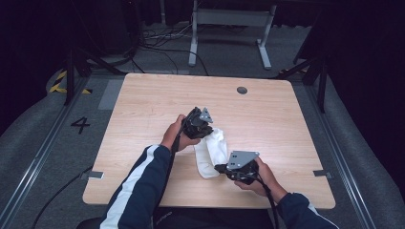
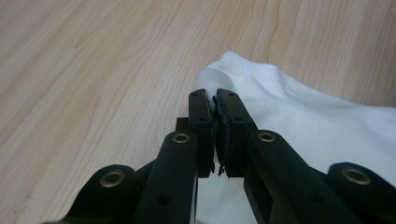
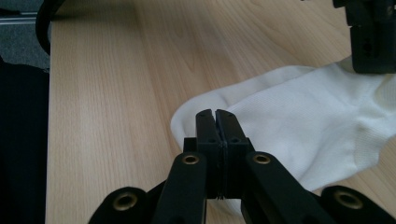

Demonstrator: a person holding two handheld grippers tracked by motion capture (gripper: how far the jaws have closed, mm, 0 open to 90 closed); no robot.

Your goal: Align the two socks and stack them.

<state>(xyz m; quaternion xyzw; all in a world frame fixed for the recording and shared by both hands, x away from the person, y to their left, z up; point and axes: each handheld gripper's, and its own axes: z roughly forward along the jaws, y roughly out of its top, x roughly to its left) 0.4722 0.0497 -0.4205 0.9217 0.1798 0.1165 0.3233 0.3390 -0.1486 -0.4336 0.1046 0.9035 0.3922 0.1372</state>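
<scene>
A white sock (image 1: 212, 145) lies on the wooden table (image 1: 157, 95) between the person's two hands. My left gripper (image 1: 210, 130) is at its far end; in the left gripper view the jaws (image 2: 215, 95) are closed with a fold of the sock's ribbed cuff (image 2: 243, 74) pinched between the tips. My right gripper (image 1: 218, 168) is at the sock's near end. In the right gripper view its jaws (image 3: 216, 114) are pressed together over the rounded edge of the sock (image 3: 303, 116), and no fabric shows between them. The left gripper (image 3: 373, 37) appears at the top right there.
A round cable hole (image 1: 242, 90) sits near the table's far edge. Beyond the table stand a grey desk frame (image 1: 229, 19) and loose cables on the floor. A "4" (image 1: 80, 125) is marked on the floor at the left.
</scene>
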